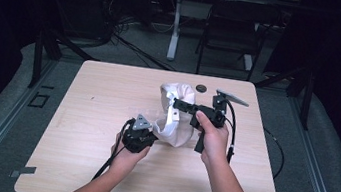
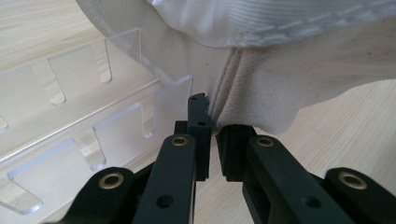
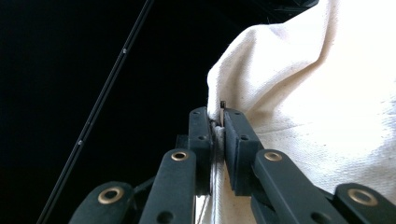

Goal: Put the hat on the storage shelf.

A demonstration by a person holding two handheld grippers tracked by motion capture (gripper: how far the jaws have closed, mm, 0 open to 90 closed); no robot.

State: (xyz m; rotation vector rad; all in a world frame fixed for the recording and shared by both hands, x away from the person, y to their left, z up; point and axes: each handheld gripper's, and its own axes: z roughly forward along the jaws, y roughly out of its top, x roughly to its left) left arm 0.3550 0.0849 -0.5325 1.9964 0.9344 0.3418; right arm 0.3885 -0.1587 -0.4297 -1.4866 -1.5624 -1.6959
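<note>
Two hand-held grippers meet on one cream cloth bag [image 1: 175,122] lying a little right of the middle of the light wooden table [image 1: 85,114], and no brand, label or lettering can be read on the bag, the grippers or anything else on the table. From the high view, the left gripper [image 1: 153,135] sits low at the bag's near-left corner, while the right gripper [image 1: 176,103] is held higher and reaches in from the right toward the bag's upper edge. In the left gripper view its jaws [image 2: 212,135] are drawn almost together, with the lower hem of the canvas [image 2: 261,93] caught right at their tips; a clear plastic slotted organizer [image 2: 93,126] lies just beside the bag on that side, its notched walls standing upright. In the right gripper view the jaws [image 3: 217,140] are pressed tight on a fold of the same cloth [image 3: 317,121], which rises above the tips against a dark background. A small dark round thing [image 1: 201,87] rests on the table beyond the bag, too small to tell what it is. Cables trail from both grippers toward the near edge.
</note>
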